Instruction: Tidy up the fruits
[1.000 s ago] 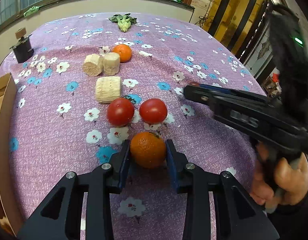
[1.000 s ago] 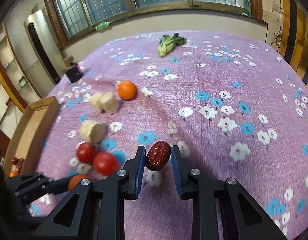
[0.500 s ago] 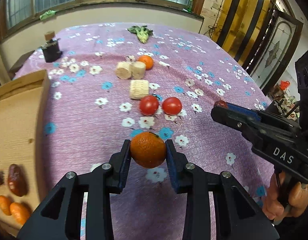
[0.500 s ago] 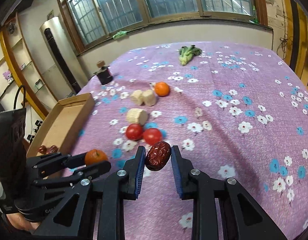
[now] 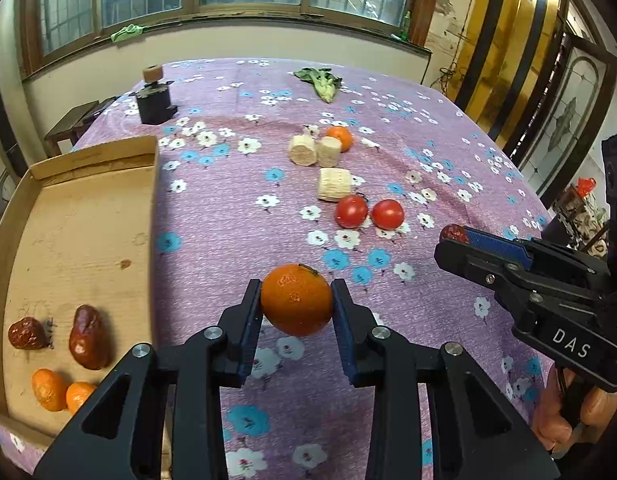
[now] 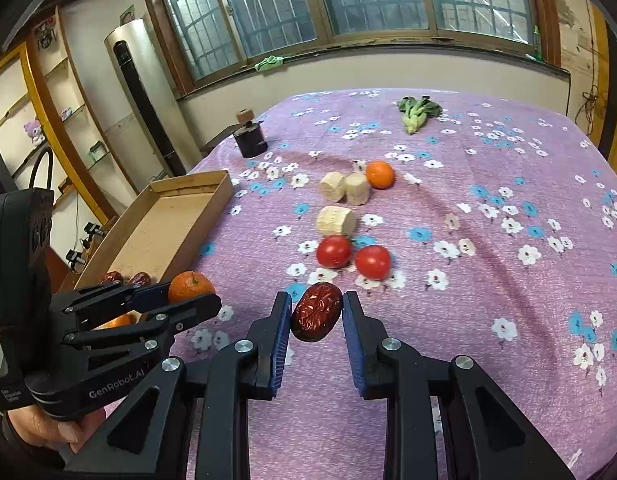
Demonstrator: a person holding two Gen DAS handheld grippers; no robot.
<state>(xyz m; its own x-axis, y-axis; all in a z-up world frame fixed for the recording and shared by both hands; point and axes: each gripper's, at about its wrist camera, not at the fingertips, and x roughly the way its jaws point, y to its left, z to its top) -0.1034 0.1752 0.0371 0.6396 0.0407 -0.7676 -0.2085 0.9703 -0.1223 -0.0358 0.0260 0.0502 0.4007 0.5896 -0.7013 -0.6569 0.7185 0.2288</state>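
My left gripper (image 5: pixel 296 304) is shut on an orange mandarin (image 5: pixel 297 300) and holds it above the purple flowered cloth, right of the cardboard tray (image 5: pixel 88 216). It also shows in the right wrist view (image 6: pixel 190 292). My right gripper (image 6: pixel 315 312) is shut on a wrinkled red date (image 6: pixel 316 312), held in the air near two tomatoes (image 6: pixel 334 251). In the tray lie two dates (image 5: pixel 88 336) and two small mandarins (image 5: pixel 48 389). Another mandarin (image 5: pixel 339 138) lies farther back on the table.
Three pale corn pieces (image 5: pixel 334 184) lie between the far mandarin and the tomatoes. A green vegetable (image 5: pixel 320 82) and a dark jar with a cork (image 5: pixel 153 100) stand at the far end. A window wall lies beyond the table.
Both grippers have risen and pulled back from the tomatoes with their fruit. The left gripper has swung left, so more of the tray and its fruit shows.
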